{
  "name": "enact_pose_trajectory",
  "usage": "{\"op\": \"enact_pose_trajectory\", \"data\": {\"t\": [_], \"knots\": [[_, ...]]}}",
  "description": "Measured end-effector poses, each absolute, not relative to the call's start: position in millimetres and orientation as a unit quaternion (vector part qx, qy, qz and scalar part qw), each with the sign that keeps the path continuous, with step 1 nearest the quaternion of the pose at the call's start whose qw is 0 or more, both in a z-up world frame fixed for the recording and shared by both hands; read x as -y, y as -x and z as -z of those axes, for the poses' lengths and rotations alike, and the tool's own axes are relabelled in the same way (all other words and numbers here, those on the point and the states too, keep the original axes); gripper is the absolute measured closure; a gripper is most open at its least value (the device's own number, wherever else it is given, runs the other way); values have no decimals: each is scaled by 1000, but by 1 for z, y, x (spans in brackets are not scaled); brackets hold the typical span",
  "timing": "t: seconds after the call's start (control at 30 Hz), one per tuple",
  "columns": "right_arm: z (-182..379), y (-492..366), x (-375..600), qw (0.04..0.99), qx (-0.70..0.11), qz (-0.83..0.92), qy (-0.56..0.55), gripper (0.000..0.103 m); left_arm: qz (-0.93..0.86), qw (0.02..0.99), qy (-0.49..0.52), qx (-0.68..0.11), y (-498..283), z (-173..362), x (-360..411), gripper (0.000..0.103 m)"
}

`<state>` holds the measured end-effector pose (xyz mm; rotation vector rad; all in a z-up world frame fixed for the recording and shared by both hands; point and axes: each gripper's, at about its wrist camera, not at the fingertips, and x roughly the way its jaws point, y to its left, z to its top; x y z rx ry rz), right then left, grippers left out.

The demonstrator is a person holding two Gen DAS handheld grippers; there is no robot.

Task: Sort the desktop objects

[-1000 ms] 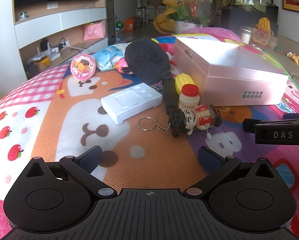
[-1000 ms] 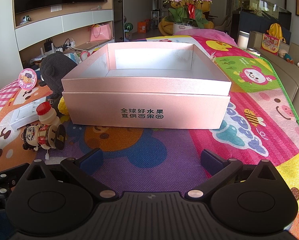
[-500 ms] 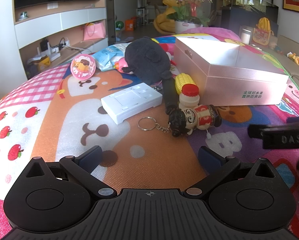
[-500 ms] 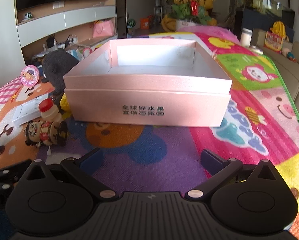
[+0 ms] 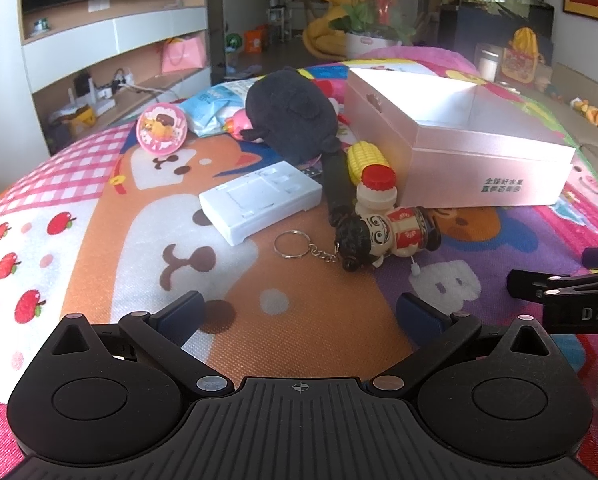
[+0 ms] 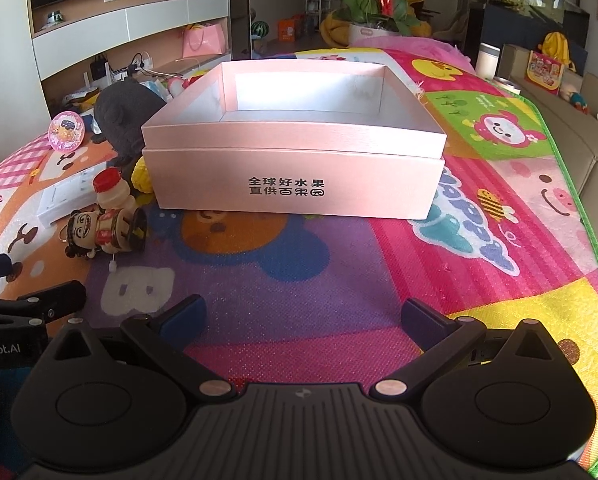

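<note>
An open, empty pink box (image 6: pixel 295 184) stands on the colourful mat, also in the left wrist view (image 5: pixel 459 148). Left of it lie a doll keychain (image 5: pixel 387 236), a small red-capped bottle (image 5: pixel 375 192), a yellow toy corn (image 5: pixel 365 160), a white plastic case (image 5: pixel 263 200), a black plush (image 5: pixel 295 120) and a round pink badge (image 5: pixel 162 130). My left gripper (image 5: pixel 303 314) is open and empty, short of the keychain. My right gripper (image 6: pixel 305 316) is open and empty, facing the box front. The doll also shows in the right wrist view (image 6: pixel 107 232).
A blue-white packet (image 5: pixel 215 108) and a pink toy lie behind the plush. The mat's green edge (image 6: pixel 571 176) runs along the right, beside a sofa. The right gripper's body (image 5: pixel 567 300) shows at the left view's right edge. Shelves and a flower pot stand far behind.
The right gripper has risen and tilted down slightly, then drawn back from the box. In the left view its body dropped lower at the right edge. The left gripper barely moved.
</note>
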<state>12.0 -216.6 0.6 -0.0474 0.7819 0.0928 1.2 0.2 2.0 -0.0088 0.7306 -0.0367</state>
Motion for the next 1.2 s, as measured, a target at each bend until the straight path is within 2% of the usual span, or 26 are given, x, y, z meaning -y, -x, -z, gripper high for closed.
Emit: {"op": "enact_pose_trajectory", "data": {"t": [0.17,0.33,0.43,0.5,0.6,0.8,0.97,1.03,1.07,1.13,1.2], "knots": [[-8,-16,210,914,-393,-97,20,0,-25,951,55,-304,15,-27,-36,0],[-26,2,149,933,-302,-183,72,1,-77,959,63,-265,22,-49,-66,0],[-23,-5,114,928,-299,-203,96,13,-89,961,73,-253,28,-56,-77,0],[-18,-18,102,924,-314,-197,94,16,-93,959,83,-253,30,-56,-81,0],[-14,-33,101,919,-331,-197,83,38,-93,957,86,-261,30,-52,-80,0],[-22,-8,148,930,-309,-182,78,40,-16,952,126,-279,16,-37,-63,0],[-19,4,212,951,-287,-69,87,40,24,955,58,-288,1,-27,-14,0],[-16,-4,233,952,-298,-48,57,39,39,957,30,-285,-7,-26,5,17],[-15,-6,241,952,-302,-39,37,39,44,957,14,-285,-12,-26,13,37],[-11,-6,252,955,-296,-27,7,27,53,957,-8,-285,-21,-26,24,38],[-8,-5,253,957,-289,-22,-1,24,60,958,-19,-280,-27,-27,29,38]]}}
